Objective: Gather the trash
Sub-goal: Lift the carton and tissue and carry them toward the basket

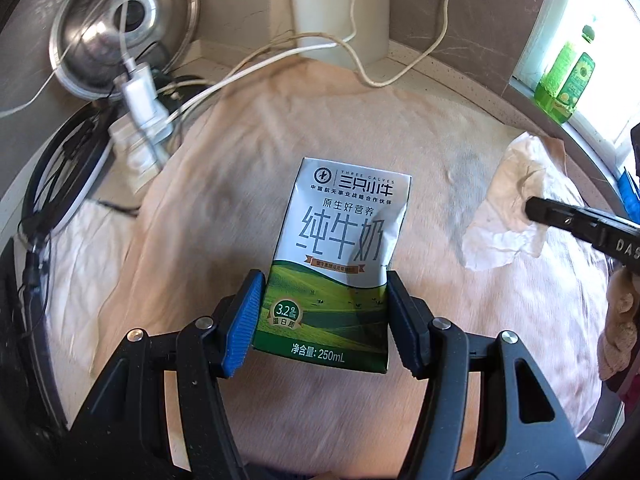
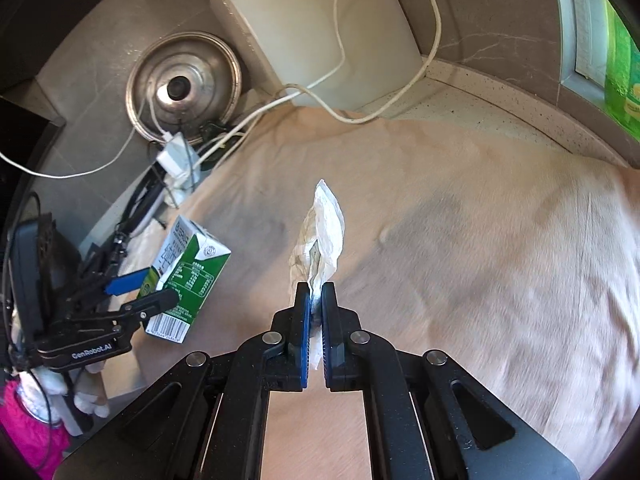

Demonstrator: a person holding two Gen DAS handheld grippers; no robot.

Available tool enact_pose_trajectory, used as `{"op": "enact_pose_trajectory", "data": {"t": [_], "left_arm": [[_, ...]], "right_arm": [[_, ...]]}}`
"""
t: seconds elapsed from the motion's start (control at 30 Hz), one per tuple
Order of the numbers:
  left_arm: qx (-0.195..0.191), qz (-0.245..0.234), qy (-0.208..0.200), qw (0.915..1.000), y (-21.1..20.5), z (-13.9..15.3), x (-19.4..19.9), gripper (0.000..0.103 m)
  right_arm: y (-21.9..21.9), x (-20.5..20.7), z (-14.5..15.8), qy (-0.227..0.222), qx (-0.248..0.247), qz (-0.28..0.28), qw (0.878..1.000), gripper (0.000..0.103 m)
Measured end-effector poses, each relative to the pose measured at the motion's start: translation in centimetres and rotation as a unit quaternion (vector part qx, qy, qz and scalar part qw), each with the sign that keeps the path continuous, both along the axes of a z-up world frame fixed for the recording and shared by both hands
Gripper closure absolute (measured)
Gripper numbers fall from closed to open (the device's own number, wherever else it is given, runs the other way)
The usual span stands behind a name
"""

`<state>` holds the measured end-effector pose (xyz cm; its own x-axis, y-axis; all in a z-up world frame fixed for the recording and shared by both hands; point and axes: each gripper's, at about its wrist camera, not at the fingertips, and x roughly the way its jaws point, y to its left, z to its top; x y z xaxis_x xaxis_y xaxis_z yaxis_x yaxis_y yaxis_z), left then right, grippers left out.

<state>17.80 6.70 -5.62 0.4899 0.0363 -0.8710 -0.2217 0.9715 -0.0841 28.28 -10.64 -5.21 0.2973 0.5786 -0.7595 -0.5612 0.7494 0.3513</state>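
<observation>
While the left claw (image 1: 324,316) clamps the lower half of the white-and-green 250 mL milk carton (image 1: 340,248) between its blue pads, the thin card walls could buckle there and let it tip out forward. Further right, the right claw (image 2: 316,300) is pinched nearly closed on the crumpled, stained white paper tissue (image 2: 322,232) standing up ahead of its tips; that soft paper could tear or slide free onto the beige cloth (image 2: 480,240) below

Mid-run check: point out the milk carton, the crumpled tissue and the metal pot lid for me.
milk carton (image 1: 340,236): left wrist view, printed front face.
crumpled tissue (image 2: 326,228): right wrist view, middle of the sheet.
metal pot lid (image 2: 212,68): right wrist view, shiny dome.
</observation>
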Motion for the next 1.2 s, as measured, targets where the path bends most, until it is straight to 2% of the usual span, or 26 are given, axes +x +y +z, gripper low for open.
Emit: {"op": "enact_pose_trajectory", "data": {"t": [0.67,0.97,1.2], "left_arm": [[-0.007,-0.012,-0.002,0.9999,1.8,0.4,-13.0,0.042],[-0.027,-0.006,0.008,0.9996,2.2,-0.7,-18.2,0.042],[-0.042,-0.003,0.026,0.9988,2.0,-2.6,-21.3,0.042]], "right_arm": [[1.0,-12.6,2.2,-0.022,0.015,-0.022,0.999,0.100],[1.7,-18.2,2.4,-0.021,0.019,-0.016,0.999,0.100],[2.6,-21.8,1.4,-0.012,0.014,-0.001,1.000,0.100]]}}
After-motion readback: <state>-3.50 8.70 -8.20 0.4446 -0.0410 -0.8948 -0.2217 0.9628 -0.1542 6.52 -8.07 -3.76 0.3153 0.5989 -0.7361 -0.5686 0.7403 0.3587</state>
